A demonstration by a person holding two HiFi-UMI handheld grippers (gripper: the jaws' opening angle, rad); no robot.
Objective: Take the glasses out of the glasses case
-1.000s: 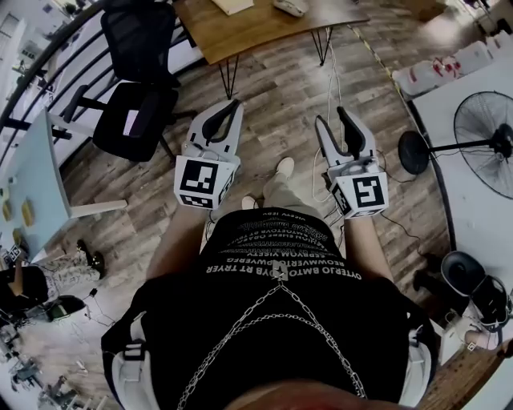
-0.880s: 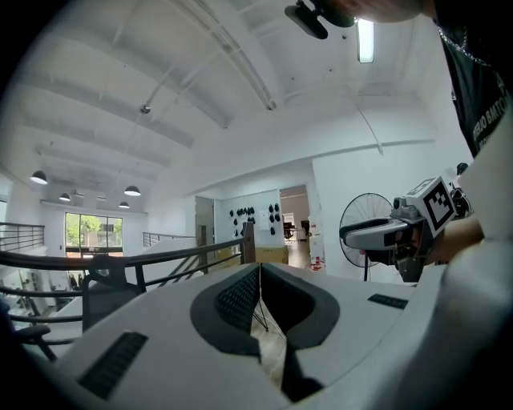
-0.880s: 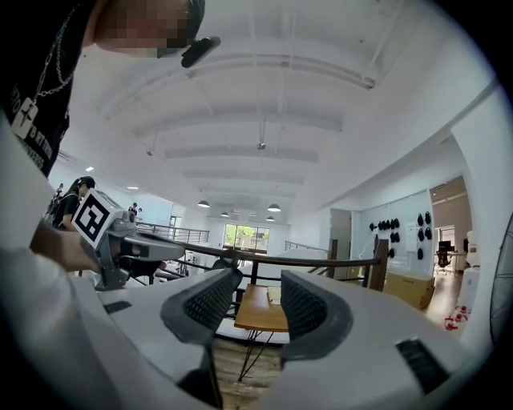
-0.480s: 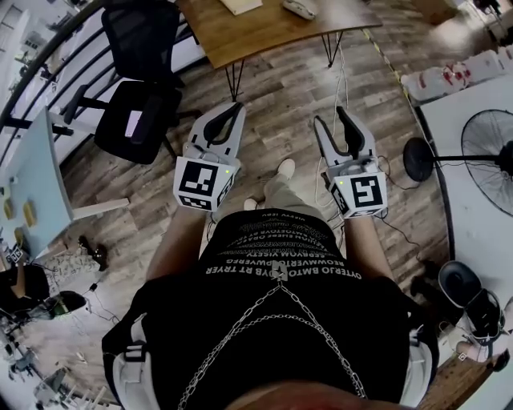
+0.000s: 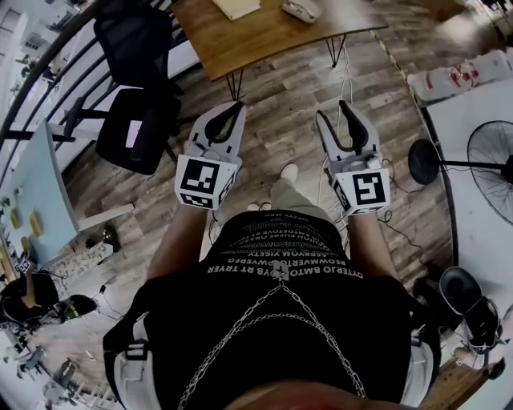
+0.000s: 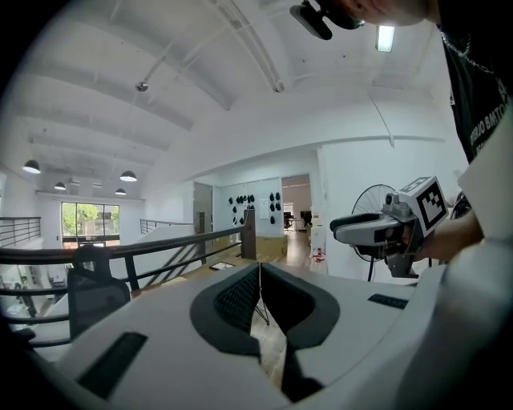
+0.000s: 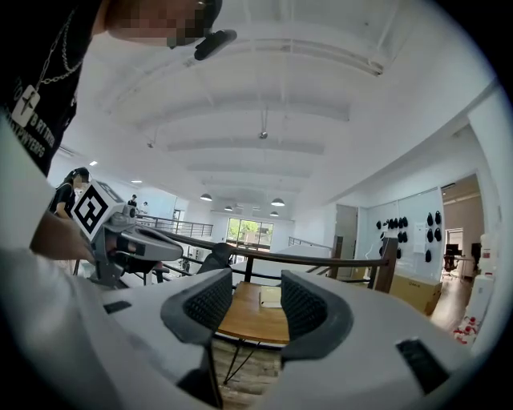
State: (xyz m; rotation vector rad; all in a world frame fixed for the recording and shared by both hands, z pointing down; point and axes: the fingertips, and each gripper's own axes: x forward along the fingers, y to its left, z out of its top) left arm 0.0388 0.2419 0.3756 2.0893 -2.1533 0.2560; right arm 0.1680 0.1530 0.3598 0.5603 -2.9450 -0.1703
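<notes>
Nothing of the task is done yet, as far as I can judge. I stand on the wooden floor (image 5: pixel 288 88) with both tools held out in front of me at waist height, and the bench (image 5: pixel 264 36) lies ahead, well apart from either. Near its far edge sits a small grey rounded thing (image 5: pixel 301 9) that I take to be the glasses case, though it is too small for me to be sure, or to tell whether it is open or closed. I see no glasses anywhere. A pale flat sheet or book (image 5: pixel 236 6) lies beside it. So everything is left: get to the bench, open the case and lift the glasses out. My left gripper (image 6: pixel 258 274) has its fingers (image 6: pixel 232 300) brought together, the ribbed pads meeting at the tips with only a sliver of floor showing lower down. There is nothing between them and they touch nothing. My right gripper (image 7: pixel 255 298) has its fingers (image 7: pixel 210 303) standing well apart, and through the gap I look straight at the bench top and the pale sheet on it. It holds nothing either and hangs in free air.
</notes>
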